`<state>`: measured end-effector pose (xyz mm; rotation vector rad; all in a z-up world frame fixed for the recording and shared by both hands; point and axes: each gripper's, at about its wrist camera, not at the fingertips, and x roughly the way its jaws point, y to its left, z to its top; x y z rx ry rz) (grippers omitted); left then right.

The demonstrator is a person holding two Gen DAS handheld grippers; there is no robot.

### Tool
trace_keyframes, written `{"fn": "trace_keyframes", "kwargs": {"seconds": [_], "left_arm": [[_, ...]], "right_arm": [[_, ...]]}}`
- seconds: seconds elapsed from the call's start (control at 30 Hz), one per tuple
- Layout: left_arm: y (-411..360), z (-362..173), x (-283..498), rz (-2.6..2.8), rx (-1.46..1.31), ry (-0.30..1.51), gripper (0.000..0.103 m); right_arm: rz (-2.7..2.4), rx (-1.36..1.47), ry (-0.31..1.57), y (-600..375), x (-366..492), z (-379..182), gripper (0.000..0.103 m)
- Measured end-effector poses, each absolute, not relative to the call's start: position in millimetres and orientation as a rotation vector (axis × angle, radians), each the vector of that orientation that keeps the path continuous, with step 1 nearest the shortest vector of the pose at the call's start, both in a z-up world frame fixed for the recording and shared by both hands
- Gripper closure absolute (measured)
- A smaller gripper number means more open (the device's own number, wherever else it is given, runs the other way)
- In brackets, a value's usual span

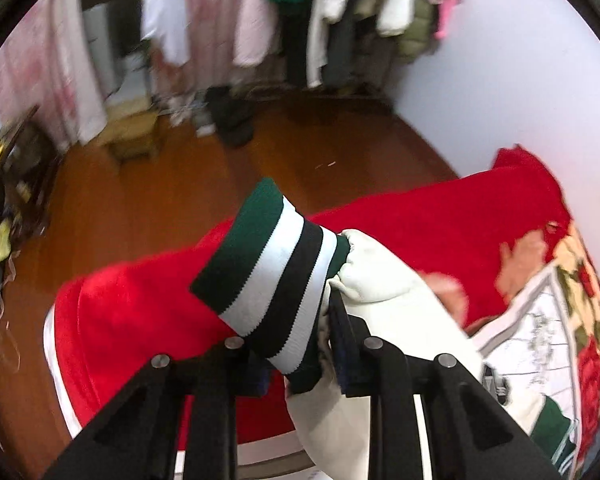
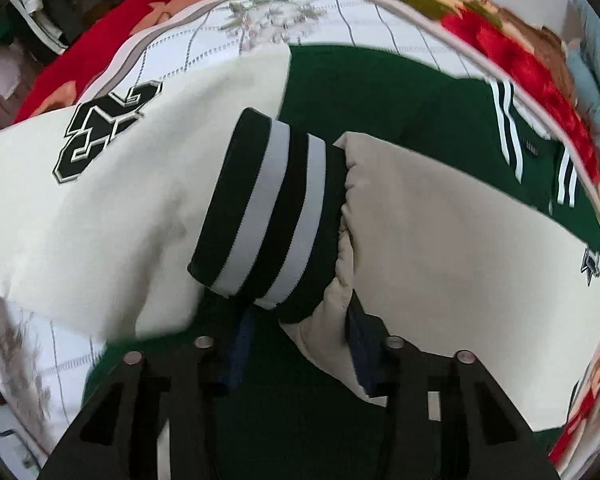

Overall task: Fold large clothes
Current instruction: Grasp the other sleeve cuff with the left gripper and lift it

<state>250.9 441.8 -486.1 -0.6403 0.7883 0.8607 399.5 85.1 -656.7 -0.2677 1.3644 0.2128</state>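
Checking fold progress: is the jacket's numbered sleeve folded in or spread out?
Folded in: the numbered sleeve lies across the green jacket body.

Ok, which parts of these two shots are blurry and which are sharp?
Left wrist view: the hanging clothes and floor smear with motion, the striped cuff stays fairly crisp. Right wrist view: the cuff is sharp, the bedspread edges smeared; both bulge fisheye-style.

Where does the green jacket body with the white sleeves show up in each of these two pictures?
Left wrist view: green body hidden; only a cream sleeve with striped cuff, lower centre.
Right wrist view: green jacket body fills the upper centre and right.
Shared landmark: the white gridded blanket panel.
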Motion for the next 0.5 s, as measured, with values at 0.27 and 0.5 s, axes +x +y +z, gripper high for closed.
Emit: {"fn": "trace_keyframes", "kwargs": {"seconds": [0.27,0.5], "left_arm": [[398,-426,285,0.730,-0.399,0.721,0.086],[288,-366,321,0.546,-0.185,0.656,0.089]], "right_arm": [[0.286,0.044,1.447,67,424,-656,0.041],[0.188,0.403,1.385,-46,407,-613,0.016]]}}
